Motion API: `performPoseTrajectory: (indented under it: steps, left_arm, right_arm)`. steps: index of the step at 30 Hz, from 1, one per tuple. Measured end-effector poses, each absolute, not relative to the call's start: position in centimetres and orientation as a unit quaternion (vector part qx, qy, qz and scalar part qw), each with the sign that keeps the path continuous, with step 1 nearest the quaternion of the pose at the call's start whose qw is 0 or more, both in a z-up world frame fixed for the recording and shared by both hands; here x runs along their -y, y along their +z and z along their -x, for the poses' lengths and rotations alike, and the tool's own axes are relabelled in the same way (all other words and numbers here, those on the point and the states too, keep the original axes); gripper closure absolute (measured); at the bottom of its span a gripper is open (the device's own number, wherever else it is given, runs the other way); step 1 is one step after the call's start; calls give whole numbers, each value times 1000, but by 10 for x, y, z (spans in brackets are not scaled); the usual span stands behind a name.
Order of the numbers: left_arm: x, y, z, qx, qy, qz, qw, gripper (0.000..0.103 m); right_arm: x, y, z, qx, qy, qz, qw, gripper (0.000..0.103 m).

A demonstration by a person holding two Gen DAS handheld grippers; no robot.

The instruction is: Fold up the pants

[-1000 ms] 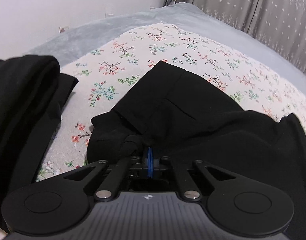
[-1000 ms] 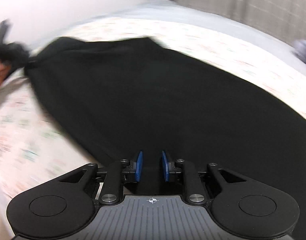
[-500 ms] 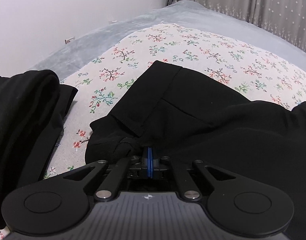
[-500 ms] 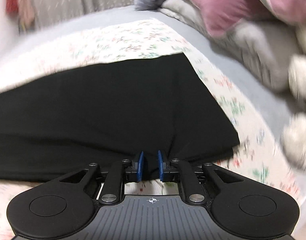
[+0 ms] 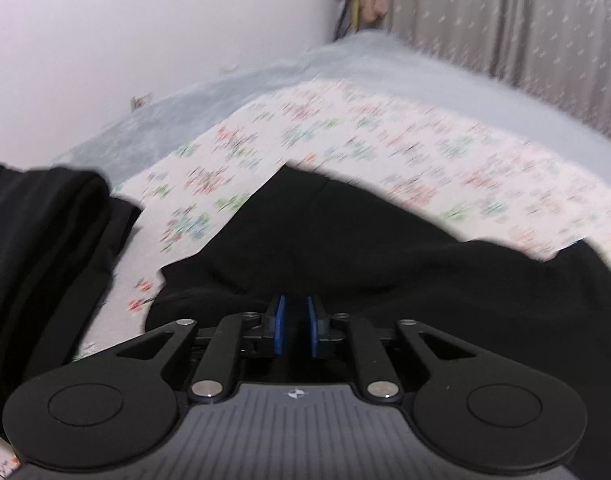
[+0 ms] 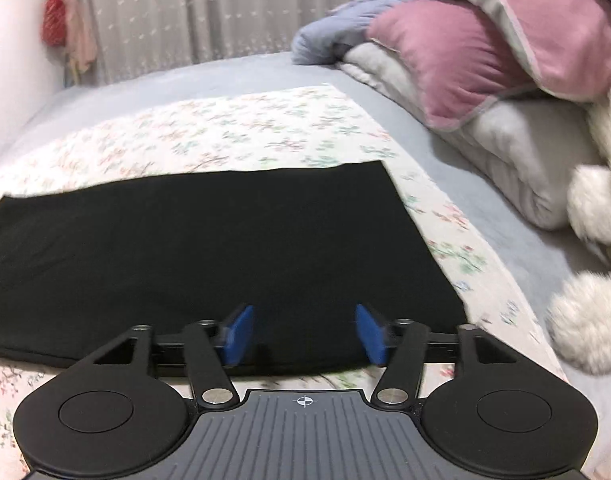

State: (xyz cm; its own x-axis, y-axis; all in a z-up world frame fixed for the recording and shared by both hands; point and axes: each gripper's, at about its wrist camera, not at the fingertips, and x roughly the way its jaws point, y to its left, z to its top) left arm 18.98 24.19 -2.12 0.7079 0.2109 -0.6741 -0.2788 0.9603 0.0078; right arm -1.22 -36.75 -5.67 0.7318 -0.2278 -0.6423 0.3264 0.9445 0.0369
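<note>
pants (image 6: 209,248): black, flat on the floral sheet (image 6: 265,128) on the bed, one fold looks done
left: further folds, bunched end (image 5: 233,280) untidy
left tool (image 5: 294,326): just opened, narrow gap, empty
right tool (image 6: 301,334): just opened wide, empty

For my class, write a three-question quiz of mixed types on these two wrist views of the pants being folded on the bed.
1. True or false: the right gripper is clamped on the black pants.
2. Multiple choice: what lies directly under the pants? A) bare wood B) floral sheet C) pink pillow
3. Fill in: in the left wrist view, the left gripper has its blue pads slightly ____.

Key:
1. False. Its jaws have just been opening and stand wide, with the cloth's near edge lying between them unpressed.
2. B
3. Apart; they have just been opening and pinch no cloth.
</note>
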Motion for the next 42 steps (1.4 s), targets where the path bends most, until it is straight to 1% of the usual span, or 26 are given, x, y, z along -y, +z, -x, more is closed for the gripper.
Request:
performPoseTrajectory:
  steps: [3,4,5,7,9,11,12,14,15,18,21,26,27,29,31,32,34,35,36,37,38,42]
  left_arm:
    - [-215,-12,-179,-346,87,42,933,73]
    - [-204,-11,-175,-346,62,41,935,72]
    - [-193,-11,-170,-347,35,39,936,67]
    - [-171,-16,-164,-357,-23,31,933,61]
    - [-147,-29,-162,-380,-68,5,922,59]
    - [-126,-49,-164,-415,-78,-29,906,58]
    - [-118,-57,-164,-415,-72,-53,906,57]
    - [-108,-58,-164,-401,-58,-98,909,47]
    - [-109,-57,-165,-402,-52,-101,908,46]
    - [-118,-53,-168,-411,-41,-65,908,46]
    - [-117,-45,-164,-393,-39,-58,917,46]
    - [-96,-28,-144,-354,-76,-53,930,46]
    - [-92,-27,-141,-351,-86,-50,931,46]
    - [-82,-27,-135,-348,-107,-48,930,46]
    - [-72,-31,-131,-351,-129,-49,926,46]
    - [-66,-34,-129,-356,-138,-51,923,46]
    - [-56,-42,-128,-368,-145,-63,916,46]
    - [-51,-49,-129,-378,-141,-78,912,46]
    - [-49,-57,-134,-390,-131,-94,907,44]
    - [-47,-62,-133,-387,-125,-102,908,38]
    - [-47,-64,-134,-377,-119,-106,912,34]
    - [-58,-60,-135,-389,-110,-71,912,32]
  right_arm:
    - [350,-67,-5,-364,-125,-48,922,41]
    - [346,-71,-10,-377,-123,-40,917,40]
    - [344,-74,-13,-385,-127,-35,913,39]
    - [345,-75,-13,-387,-137,-38,911,32]
    - [353,-75,-11,-390,-150,-47,907,30]
    - [366,-76,-7,-392,-170,-55,903,30]
    - [374,-76,-4,-391,-188,-60,899,30]
    - [385,-76,5,-389,-224,-71,891,30]
    - [394,-77,10,-387,-233,-85,888,29]
    - [407,-74,29,-372,-267,-114,882,27]
    - [419,-68,57,-332,-269,-185,885,27]
    - [451,-77,94,-272,-207,-389,856,27]
    - [455,-81,99,-266,-202,-418,845,29]
    - [462,-87,103,-257,-209,-448,831,37]
    - [466,-90,103,-247,-212,-458,827,49]
    - [466,-92,102,-243,-212,-465,824,51]
    - [465,-95,98,-242,-220,-468,821,59]
    - [465,-96,96,-240,-225,-467,821,61]
    - [467,-97,92,-240,-229,-464,821,64]
    - [467,-98,88,-240,-236,-460,822,66]
    - [467,-99,84,-239,-240,-456,823,67]
    - [469,-104,81,-231,-253,-460,820,67]
